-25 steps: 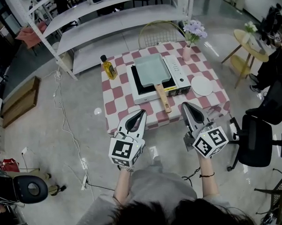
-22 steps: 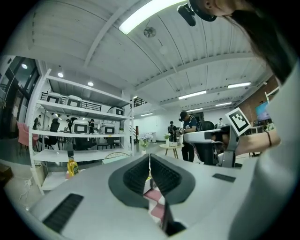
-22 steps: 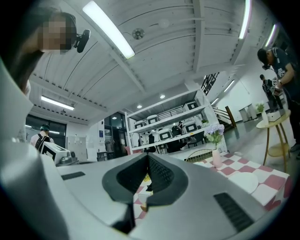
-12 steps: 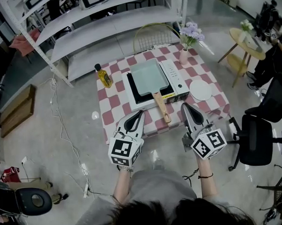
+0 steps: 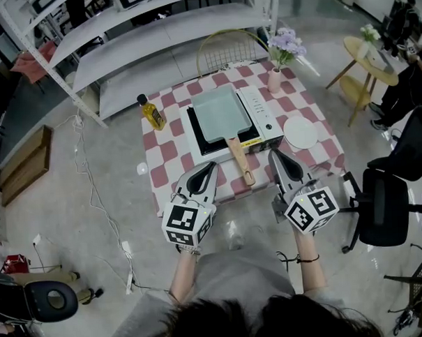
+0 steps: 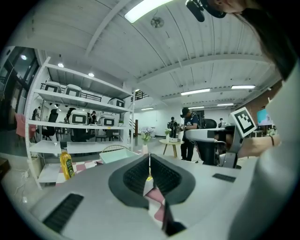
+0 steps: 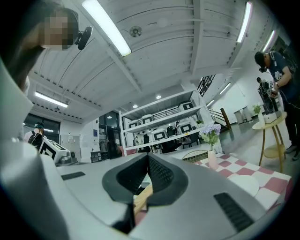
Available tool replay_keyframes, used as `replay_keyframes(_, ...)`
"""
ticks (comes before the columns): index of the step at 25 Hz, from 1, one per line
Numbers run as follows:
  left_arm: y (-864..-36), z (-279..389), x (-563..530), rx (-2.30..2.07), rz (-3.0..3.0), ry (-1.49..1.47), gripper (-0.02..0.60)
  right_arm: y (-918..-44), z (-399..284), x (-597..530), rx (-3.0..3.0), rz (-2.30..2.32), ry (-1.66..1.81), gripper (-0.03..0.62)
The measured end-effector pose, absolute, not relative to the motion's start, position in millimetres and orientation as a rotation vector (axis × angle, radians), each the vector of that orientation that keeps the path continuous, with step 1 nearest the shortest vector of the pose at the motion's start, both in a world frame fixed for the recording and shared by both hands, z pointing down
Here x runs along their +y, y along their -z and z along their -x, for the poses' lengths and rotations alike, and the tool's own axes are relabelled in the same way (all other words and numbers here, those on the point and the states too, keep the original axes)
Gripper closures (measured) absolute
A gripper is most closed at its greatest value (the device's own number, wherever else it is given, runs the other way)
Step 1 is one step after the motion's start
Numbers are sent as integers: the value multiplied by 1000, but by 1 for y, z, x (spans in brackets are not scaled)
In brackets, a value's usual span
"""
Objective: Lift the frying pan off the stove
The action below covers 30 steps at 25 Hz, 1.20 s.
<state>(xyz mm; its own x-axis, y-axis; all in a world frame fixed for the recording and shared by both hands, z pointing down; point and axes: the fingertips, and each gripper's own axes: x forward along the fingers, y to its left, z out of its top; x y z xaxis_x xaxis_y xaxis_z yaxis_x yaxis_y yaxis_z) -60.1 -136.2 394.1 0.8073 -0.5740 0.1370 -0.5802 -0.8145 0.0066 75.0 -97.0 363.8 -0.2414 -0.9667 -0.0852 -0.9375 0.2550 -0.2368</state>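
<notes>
Left gripper (image 5: 211, 166), right gripper (image 5: 274, 155) advanced; frying pan (image 5: 221, 113) ahead, between.

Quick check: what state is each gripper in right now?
Left gripper: jaws closed, holding nothing.
Right gripper: jaws closed, holding nothing.

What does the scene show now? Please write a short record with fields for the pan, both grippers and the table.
frying pan: rectangular, on the portable stove, wooden handle toward the person
left gripper: shut, empty, apart from the handle, on its left
right gripper: shut, empty, apart from the handle, on its right
table: also oil bottle, white plate, flower vase
</notes>
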Motion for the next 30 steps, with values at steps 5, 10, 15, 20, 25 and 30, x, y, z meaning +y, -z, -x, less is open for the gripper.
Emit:
replay_keyframes(5,-403,54,-142,-970,-2912,-233,552,-371,-86,-112,2332,1765,234,571)
replay_keyframes(10,-405,51,-152,-1062,-2858,-229,552,-373,-89,-132,2396,1693,277,571)
replay_keyframes(15,-414,44,-164,-1137,-2778,-252,552,-379,-93,-156,2465,1610,333,571)
replay_keyframes(20,-421,43,-173,-1182,-2701,-271,552,-385,-91,-177,2532,1528,380,571)
replay_keyframes(25,-425,40,-181,-1221,-2638,-273,552,-389,-90,-195,2582,1462,422,571)
replay_keyframes(30,-432,37,-185,-1236,-2581,-264,552,-398,-83,-207,2642,1379,471,571)
